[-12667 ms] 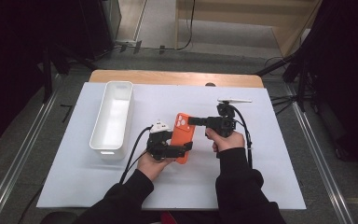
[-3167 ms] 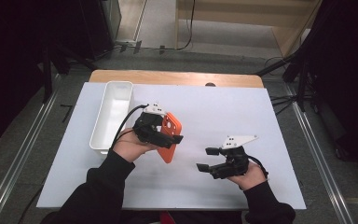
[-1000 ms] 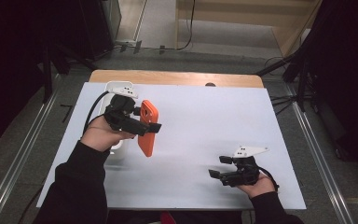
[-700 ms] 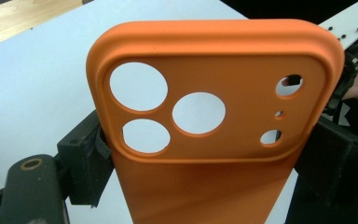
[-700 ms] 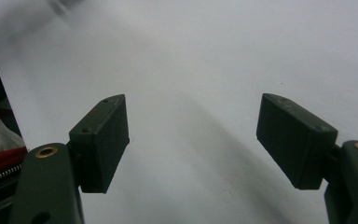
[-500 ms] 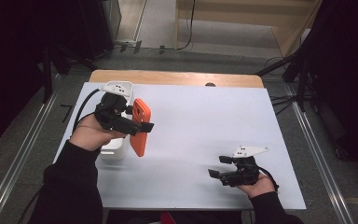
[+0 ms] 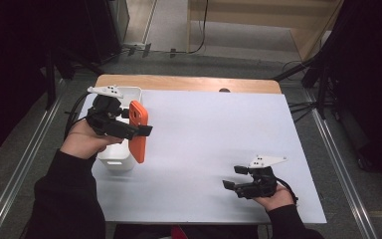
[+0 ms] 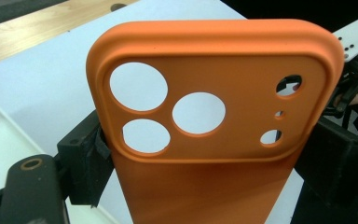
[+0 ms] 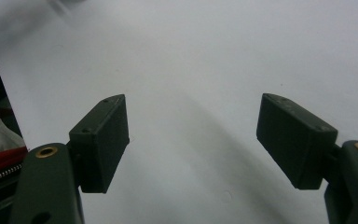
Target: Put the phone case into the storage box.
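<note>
- Left tongs (image 7: pixel 146 130) are clamped on the orange phone case (image 7: pixel 138 130), holding it upright above the near end of the white tray (image 7: pixel 129 92) at the left of the bench (image 7: pixel 219 149).
- In the left gripper view the case (image 8: pixel 214 140) faces the camera, lens cutouts up top, with the jaws pinching both long edges just under the camera bump.
- My guess on handling: light, soft and rubbery, so it'll flex if squeezed hard. The matte skin probably isn't slippery. The side edges look like the best place to grab, since the rim is stiffest there.
- Right tongs (image 7: pixel 231 178) sit wide apart with nothing in them, low over the bench near the front right.
- No brand, label or writing I can read on anything.
</note>
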Motion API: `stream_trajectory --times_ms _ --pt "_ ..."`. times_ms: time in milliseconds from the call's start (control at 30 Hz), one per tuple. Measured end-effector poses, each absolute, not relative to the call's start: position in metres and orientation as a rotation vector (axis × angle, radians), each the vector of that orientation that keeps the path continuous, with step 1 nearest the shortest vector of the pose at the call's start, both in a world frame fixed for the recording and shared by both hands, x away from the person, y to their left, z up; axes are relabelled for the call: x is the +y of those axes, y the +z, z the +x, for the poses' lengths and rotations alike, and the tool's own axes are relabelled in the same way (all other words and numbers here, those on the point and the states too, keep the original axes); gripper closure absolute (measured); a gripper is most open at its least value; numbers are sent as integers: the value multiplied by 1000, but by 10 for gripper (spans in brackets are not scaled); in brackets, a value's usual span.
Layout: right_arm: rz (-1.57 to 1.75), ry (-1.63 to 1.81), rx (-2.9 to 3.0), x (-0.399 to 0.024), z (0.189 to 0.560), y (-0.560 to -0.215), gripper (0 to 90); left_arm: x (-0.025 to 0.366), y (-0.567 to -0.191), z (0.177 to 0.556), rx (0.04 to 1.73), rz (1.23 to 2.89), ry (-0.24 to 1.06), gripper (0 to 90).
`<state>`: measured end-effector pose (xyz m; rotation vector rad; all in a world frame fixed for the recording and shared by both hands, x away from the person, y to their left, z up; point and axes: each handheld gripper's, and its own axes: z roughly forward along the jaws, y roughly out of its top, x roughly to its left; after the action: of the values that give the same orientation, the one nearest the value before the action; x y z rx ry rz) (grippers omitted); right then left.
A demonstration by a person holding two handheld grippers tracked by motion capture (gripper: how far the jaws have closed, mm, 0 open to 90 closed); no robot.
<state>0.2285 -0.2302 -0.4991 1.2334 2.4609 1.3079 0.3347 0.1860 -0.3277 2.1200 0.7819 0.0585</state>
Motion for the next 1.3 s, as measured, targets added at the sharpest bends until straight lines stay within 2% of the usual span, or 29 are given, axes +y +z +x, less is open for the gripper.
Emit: stream_trajectory --times_ms 267,1300 --pt "1231 1306 2476 -229 229 -500 238 202 -323 336 841 2097 69 155" --pt "1243 1298 2468 -230 230 -500 238 235 -324 348 1067 1984 287 155"
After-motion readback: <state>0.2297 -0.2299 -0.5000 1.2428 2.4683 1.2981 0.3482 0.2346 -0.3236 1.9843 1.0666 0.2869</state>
